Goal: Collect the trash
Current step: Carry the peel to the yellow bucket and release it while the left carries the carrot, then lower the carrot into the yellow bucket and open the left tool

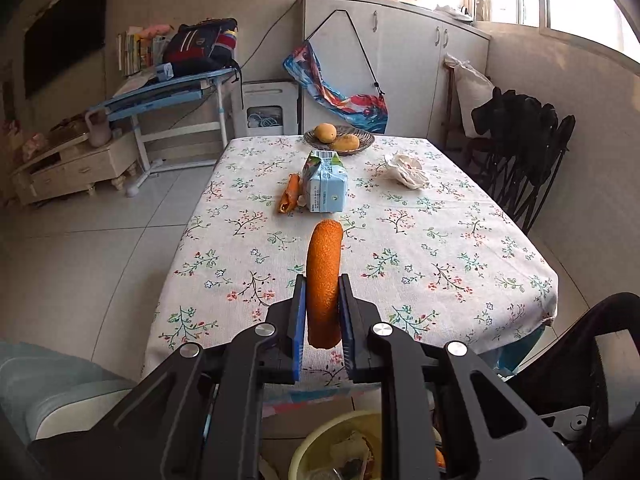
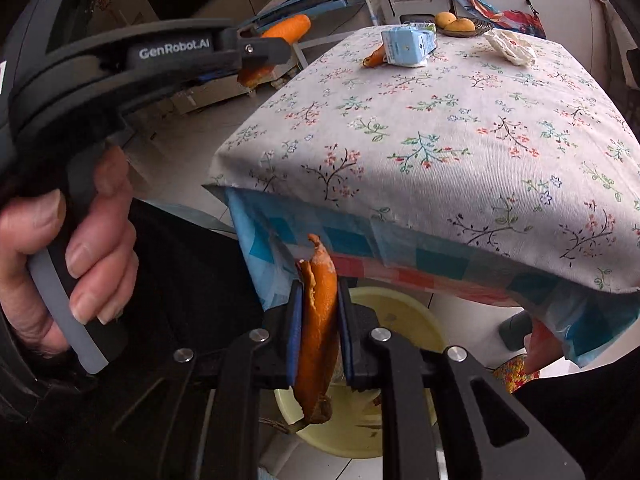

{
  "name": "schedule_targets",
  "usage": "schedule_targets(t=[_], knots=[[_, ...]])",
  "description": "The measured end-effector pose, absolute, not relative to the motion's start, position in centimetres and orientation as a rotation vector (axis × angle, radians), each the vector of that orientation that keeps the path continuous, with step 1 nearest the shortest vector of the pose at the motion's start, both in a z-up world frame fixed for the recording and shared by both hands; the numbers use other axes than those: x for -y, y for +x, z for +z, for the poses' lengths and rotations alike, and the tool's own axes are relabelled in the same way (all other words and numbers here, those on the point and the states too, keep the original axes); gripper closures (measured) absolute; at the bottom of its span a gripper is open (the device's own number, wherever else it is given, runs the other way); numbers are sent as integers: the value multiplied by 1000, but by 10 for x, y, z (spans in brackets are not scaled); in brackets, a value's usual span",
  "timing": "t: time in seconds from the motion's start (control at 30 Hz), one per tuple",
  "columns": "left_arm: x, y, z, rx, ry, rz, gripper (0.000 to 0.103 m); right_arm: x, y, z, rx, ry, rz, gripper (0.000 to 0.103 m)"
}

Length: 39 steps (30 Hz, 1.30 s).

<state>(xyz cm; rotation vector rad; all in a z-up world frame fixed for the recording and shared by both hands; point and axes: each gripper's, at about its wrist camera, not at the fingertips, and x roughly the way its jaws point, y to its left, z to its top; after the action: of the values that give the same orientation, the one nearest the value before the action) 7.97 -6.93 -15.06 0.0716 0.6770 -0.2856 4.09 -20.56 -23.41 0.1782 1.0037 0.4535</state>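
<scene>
Right wrist view: the right gripper [image 2: 318, 320] has its jaws pinching a curled strip of orange peel [image 2: 318, 320], the strip's long axis running along the jaws, one end poking out past the tips and the other hanging down behind them. Directly beneath and just beyond these jaws sits a pale yellow bin [image 2: 404, 320] on the floor, under the overhanging edge of the surface [image 2: 440, 140]. Dropping the strip should need little more than a release, as the bin lies straight below; the right hand looks the nearer of the 2 to it.

To the upper left of these jaws, the left gripper [image 2: 276, 46] is seen side-on, a hand [image 2: 80, 264] round its handle, "GenRobot.AI" printed on its body. Its jaws pinch a second orange peel piece [image 1: 323, 280], a rounded slab standing lengthwise between the pads and reaching past the tips.

In the left wrist view, ahead of those jaws on the flowered cloth lie, far off, a third peel scrap [image 1: 290, 198] touching a light blue carton [image 1: 326, 188], whose print is too small to read, and off to the right a crumpled white tissue [image 1: 406, 170]. Beyond them a dish [image 1: 360, 146] holds 2 yellow fruits.
</scene>
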Motion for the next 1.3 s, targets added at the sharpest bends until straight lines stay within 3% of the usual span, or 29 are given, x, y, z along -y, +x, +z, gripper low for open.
schedule_targets(t=[0.33, 0.7, 1.3], knots=[[68, 61, -153, -673, 71, -291, 88, 201, 32, -244, -1045, 148, 438, 73], [74, 41, -156, -679, 90, -313, 88, 227, 29, -221, -898, 218, 322, 54], [102, 11, -176, -739, 186, -409, 88, 253, 24, -202, -774, 279, 201, 40]])
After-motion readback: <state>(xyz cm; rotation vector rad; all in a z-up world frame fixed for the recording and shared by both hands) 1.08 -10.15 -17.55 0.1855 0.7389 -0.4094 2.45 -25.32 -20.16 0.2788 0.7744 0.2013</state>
